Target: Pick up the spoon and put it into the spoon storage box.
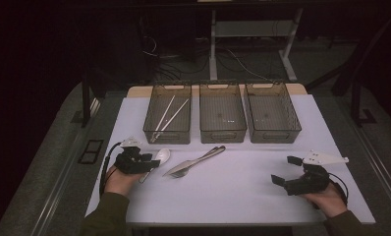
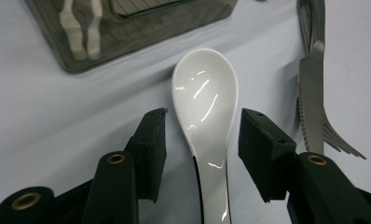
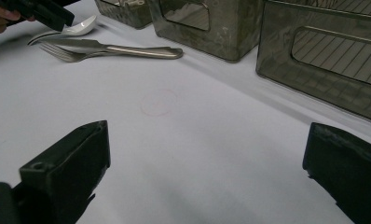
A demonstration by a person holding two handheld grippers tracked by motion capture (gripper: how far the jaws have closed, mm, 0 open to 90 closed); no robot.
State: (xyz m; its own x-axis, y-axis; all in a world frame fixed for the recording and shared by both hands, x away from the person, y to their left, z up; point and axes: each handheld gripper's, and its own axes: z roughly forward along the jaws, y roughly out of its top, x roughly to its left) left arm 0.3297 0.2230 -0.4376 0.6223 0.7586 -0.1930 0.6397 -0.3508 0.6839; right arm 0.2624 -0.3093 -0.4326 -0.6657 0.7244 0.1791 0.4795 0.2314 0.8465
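A white ceramic spoon [image 2: 204,102] lies on the white mat [image 1: 233,191] at the front left, bowl pointing away from me. My left gripper [image 2: 202,126] is open with a jaw on each side of the spoon's neck, and a gap shows between each pad and the spoon. From the high view, the left gripper [image 1: 144,164] sits low over the spoon [image 1: 161,156]. At the front right, my right gripper [image 1: 284,169] stands wide open above bare mat, and in its own view the right gripper [image 3: 207,158] has nothing between its jaws.
A steel knife [image 2: 310,93] and fork [image 2: 337,142] lie together just right of the spoon. Three dark see-through bins stand in a row at the back: the left bin [image 1: 166,135] holds white chopsticks [image 1: 171,112], beside the middle bin [image 1: 223,133] and right bin [image 1: 274,135].
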